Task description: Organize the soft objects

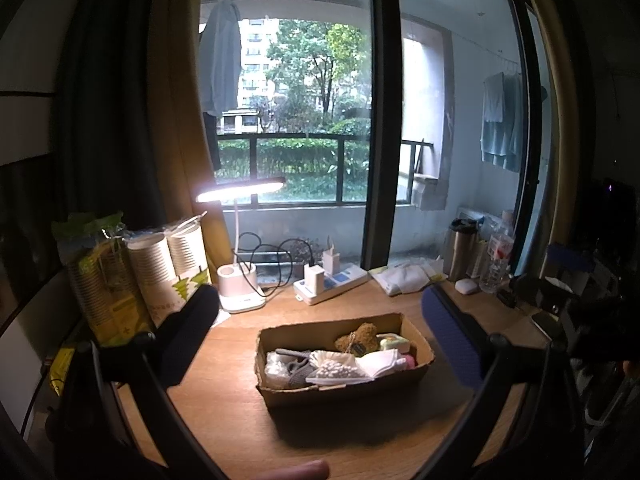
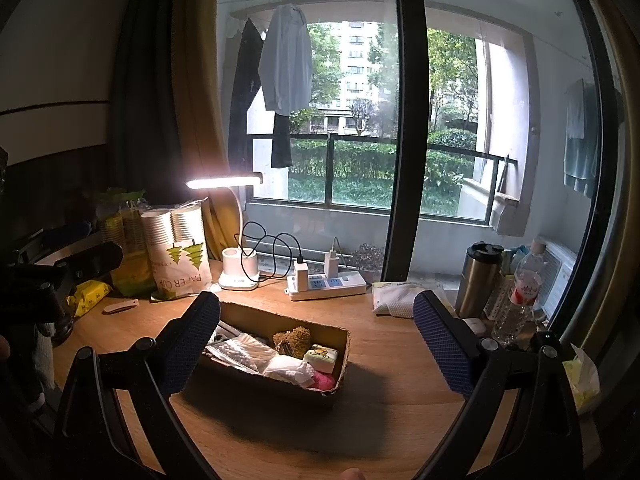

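A shallow cardboard box (image 1: 424, 364) (image 2: 343, 350) sits mid-desk, filled with soft items: a brown plush bear (image 1: 357, 342) (image 2: 292, 341), a grey knit piece (image 1: 296, 366), a bag of white beads (image 1: 340, 372) (image 2: 240, 350), a white cloth (image 1: 380, 360) (image 2: 290, 369), a pale green sponge (image 1: 394, 343) (image 2: 321, 357) and a pink item (image 1: 408, 361) (image 2: 323, 380). My left gripper (image 1: 320, 328) hovers over the box, open and empty. My right gripper (image 2: 316, 332) is likewise open and empty, the box between and beyond its fingers.
A lit desk lamp (image 1: 240, 288) (image 2: 239, 268), a power strip (image 1: 332, 282) (image 2: 326, 282), paper-cup sleeves (image 1: 168, 264) (image 2: 180, 248), a steel tumbler (image 1: 462, 248) (image 2: 478, 278), a water bottle (image 2: 520, 296) and a white pouch (image 1: 404, 278) (image 2: 394, 298) line the desk's back edge by the window.
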`<move>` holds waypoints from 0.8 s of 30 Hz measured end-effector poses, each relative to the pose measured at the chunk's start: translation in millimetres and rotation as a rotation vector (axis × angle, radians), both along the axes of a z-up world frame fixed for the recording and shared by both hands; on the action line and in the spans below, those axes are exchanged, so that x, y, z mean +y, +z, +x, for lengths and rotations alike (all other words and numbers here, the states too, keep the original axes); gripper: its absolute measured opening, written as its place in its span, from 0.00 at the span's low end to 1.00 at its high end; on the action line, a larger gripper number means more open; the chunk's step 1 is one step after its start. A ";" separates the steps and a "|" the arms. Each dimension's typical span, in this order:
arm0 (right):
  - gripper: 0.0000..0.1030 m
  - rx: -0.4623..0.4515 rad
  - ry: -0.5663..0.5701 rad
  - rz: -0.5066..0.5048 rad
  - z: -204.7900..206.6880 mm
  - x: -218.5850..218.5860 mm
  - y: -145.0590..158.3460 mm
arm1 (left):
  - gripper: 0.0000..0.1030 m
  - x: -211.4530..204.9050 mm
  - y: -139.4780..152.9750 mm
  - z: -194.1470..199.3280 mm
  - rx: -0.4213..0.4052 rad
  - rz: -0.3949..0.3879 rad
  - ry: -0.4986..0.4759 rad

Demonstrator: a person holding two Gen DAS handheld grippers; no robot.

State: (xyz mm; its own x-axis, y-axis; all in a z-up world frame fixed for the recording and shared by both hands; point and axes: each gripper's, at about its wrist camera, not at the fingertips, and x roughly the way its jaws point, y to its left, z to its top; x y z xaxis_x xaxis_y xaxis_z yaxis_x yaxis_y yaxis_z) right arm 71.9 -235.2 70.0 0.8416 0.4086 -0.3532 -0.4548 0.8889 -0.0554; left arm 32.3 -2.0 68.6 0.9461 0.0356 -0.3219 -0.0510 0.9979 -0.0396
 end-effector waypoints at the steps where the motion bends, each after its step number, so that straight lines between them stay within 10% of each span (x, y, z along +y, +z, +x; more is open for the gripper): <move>1: 0.96 0.001 0.001 0.000 1.3 -0.7 -0.6 | 0.99 -0.1 -0.3 1.0 0.001 0.000 0.000; 24: 0.96 0.014 -0.008 0.010 16.6 -10.2 -9.0 | 0.99 -9.3 -5.0 17.0 0.024 0.014 -0.004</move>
